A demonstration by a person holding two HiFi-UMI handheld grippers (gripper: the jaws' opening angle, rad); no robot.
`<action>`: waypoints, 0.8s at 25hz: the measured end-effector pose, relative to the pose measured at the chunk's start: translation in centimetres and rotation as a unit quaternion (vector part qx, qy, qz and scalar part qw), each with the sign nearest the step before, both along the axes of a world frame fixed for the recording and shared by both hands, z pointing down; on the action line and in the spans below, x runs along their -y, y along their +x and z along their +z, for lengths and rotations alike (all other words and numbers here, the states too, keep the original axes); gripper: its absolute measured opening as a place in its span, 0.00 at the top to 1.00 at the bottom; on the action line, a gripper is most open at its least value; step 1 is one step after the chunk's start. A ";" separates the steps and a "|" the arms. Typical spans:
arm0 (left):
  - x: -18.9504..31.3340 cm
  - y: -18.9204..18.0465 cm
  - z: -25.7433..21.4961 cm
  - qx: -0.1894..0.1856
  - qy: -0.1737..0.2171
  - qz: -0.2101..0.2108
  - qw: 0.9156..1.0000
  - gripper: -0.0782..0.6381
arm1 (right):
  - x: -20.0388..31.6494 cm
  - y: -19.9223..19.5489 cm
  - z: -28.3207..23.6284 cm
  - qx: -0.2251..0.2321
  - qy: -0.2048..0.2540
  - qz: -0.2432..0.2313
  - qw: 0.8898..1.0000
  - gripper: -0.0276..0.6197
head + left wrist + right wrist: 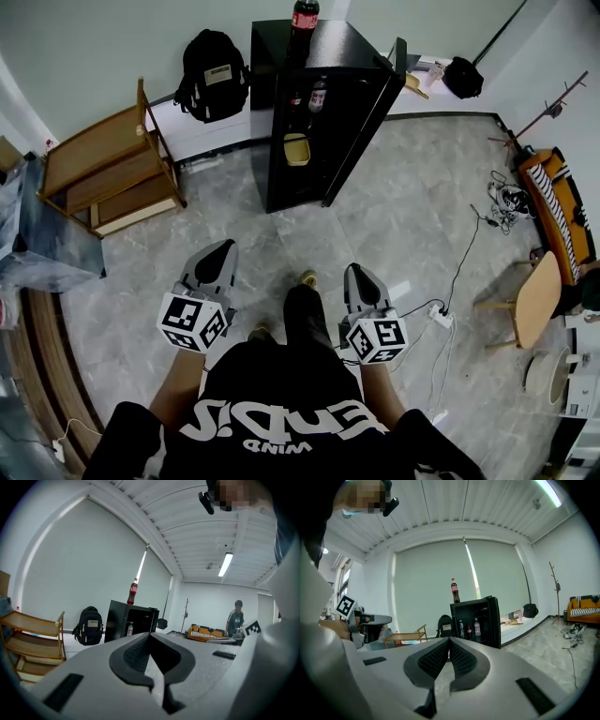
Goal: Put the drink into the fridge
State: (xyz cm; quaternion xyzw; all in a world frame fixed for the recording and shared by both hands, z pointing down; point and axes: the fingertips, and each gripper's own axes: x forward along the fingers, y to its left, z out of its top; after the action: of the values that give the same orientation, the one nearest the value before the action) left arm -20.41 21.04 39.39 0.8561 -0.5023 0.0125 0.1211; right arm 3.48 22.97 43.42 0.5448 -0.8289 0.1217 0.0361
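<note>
left gripper [222, 248] and right gripper [357, 272] have jaws together, empty, well apart from the fridge [328, 122]. the drink [304, 17] stands on top; a clumsy high grab could topple it.

Bare floor [281, 246] straight ahead of left gripper [221, 249] and right gripper [357, 274], clear up to the open fridge [349, 47]. Its door [361, 131] looks swung out ahead-right, narrowing that side. Bottles [319, 94] take room high inside. Wooden rack [103, 169] ahead-left of left gripper. Cables [464, 253] and power strip [439, 315] just right of right gripper.
</note>
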 end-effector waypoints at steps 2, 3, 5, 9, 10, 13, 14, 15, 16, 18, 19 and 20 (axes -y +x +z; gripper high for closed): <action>1.0 0.0 -0.2 -0.004 0.004 0.003 1.000 0.88 | 0.8 0.3 0.3 0.001 0.001 0.004 1.000 0.92; 1.5 0.1 -0.3 -0.006 0.005 0.004 1.000 0.88 | 1.3 0.4 0.4 0.002 0.001 0.005 1.000 0.92; 2.7 0.4 -0.4 -0.010 0.008 0.005 1.000 0.88 | 2.3 0.7 0.7 0.004 0.003 0.005 1.000 0.92; 5.5 1.5 -0.4 -0.010 0.014 0.006 1.000 0.88 | 5.2 1.3 1.2 0.008 0.009 0.001 1.000 0.92; 6.2 1.8 -0.3 -0.011 0.013 0.005 1.000 0.88 | 6.0 1.4 1.3 0.011 0.008 -0.001 1.000 0.92; 8.4 2.7 -0.5 -0.016 0.009 0.005 1.000 0.88 | 8.3 1.9 1.2 0.016 0.005 -0.009 1.000 0.92; 9.3 3.0 -0.7 -0.018 0.008 0.006 1.000 0.88 | 9.4 2.1 1.0 0.016 0.005 -0.011 1.000 0.92; 10.3 3.3 -1.0 -0.019 0.007 0.005 1.000 0.88 | 10.5 2.2 0.7 0.016 0.005 -0.014 1.000 0.92; 11.3 3.4 -1.2 -0.021 0.006 0.003 1.000 0.88 | 11.7 2.4 0.5 0.016 0.006 -0.017 1.000 0.92; 13.2 3.8 -1.5 -0.023 0.007 -0.002 1.000 0.88 | 13.9 2.6 0.0 0.017 0.007 -0.024 1.000 0.92; 14.1 4.0 -1.7 -0.024 0.008 -0.004 1.000 0.88 | 15.1 2.7 -0.2 0.017 0.008 -0.028 0.999 0.92; 15.1 4.1 -1.9 -0.025 0.010 -0.007 1.000 0.88 | 16.2 2.9 -0.4 0.017 0.010 -0.032 0.999 0.92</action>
State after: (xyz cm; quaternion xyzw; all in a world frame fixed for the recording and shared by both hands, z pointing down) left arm -16.28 5.92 37.51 0.8538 -0.5049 -0.0150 0.1257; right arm 6.34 6.76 42.98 0.5164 -0.8475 0.1212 0.0207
